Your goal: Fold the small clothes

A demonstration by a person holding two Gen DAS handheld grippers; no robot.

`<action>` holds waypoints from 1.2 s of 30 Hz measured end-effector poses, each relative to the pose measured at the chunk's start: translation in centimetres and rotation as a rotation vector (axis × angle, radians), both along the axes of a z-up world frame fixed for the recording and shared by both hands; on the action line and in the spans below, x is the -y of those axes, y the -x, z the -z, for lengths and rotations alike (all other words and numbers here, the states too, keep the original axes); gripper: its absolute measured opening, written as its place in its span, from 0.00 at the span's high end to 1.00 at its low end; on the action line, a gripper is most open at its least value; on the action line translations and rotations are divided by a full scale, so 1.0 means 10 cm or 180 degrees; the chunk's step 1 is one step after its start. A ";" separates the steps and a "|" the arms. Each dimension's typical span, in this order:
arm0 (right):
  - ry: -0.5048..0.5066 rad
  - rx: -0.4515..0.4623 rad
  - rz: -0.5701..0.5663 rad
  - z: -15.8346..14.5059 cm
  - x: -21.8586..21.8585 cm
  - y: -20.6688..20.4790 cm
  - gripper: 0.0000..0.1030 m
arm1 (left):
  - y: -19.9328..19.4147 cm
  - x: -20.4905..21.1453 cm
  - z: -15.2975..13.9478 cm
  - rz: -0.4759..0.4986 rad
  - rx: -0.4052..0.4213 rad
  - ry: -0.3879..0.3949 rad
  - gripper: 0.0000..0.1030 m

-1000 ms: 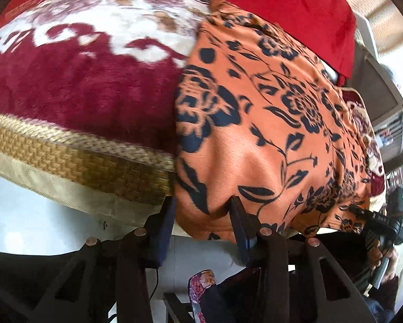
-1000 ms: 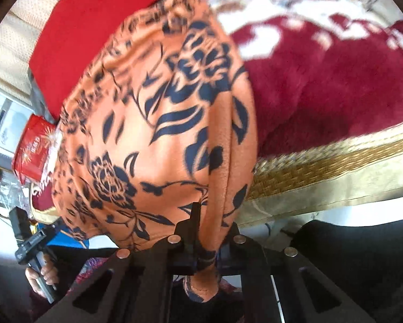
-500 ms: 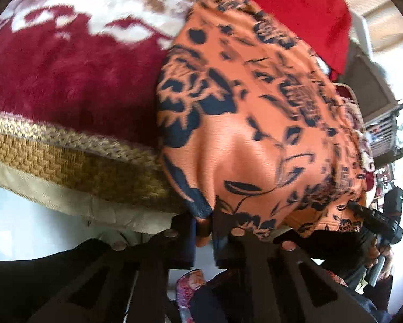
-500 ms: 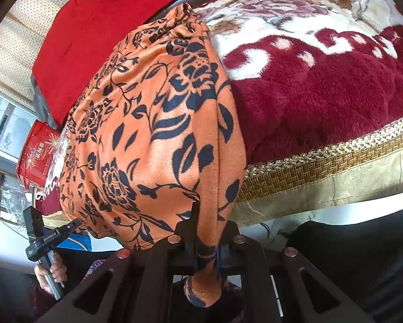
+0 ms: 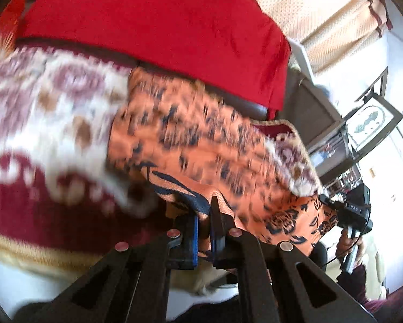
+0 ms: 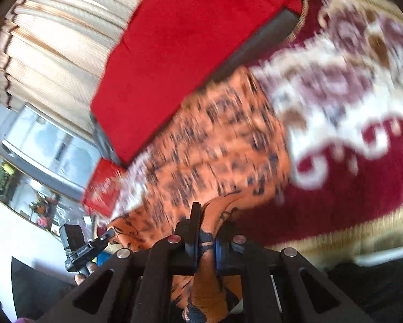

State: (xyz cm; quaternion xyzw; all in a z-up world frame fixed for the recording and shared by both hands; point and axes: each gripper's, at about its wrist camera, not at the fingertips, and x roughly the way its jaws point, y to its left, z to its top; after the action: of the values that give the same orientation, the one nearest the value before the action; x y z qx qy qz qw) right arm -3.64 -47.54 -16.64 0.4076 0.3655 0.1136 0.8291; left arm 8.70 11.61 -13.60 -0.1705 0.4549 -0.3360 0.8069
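Left hand-held gripper (image 5: 204,215) and right hand-held gripper (image 6: 205,226) pinching orange floral garment (image 5: 201,148), pattern motion-blurred

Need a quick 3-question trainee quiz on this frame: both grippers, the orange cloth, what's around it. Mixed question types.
1. True or false: the left gripper is shut on the orange floral garment.
2. Multiple choice: what does the right gripper hold? A) the red cloth B) the orange floral garment's edge C) nothing
3. Short answer: what does the garment lie on?

Key:
1. True; fabric is pinched between its jaws.
2. B; fabric runs through the closed jaws and hangs below.
3. A maroon and cream floral blanket, in front of the red cloth.
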 end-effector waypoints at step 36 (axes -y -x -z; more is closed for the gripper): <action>-0.2002 0.0459 0.1445 1.11 1.60 -2.81 0.03 | -2.79 0.10 0.56 -0.1572 -0.0293 0.0492 0.71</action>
State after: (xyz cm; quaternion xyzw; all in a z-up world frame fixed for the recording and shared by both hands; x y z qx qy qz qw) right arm 24.43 -63.58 -27.77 0.7032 0.1542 0.0621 0.6913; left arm 36.55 10.57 -19.16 -0.3526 0.4087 -0.1545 0.8275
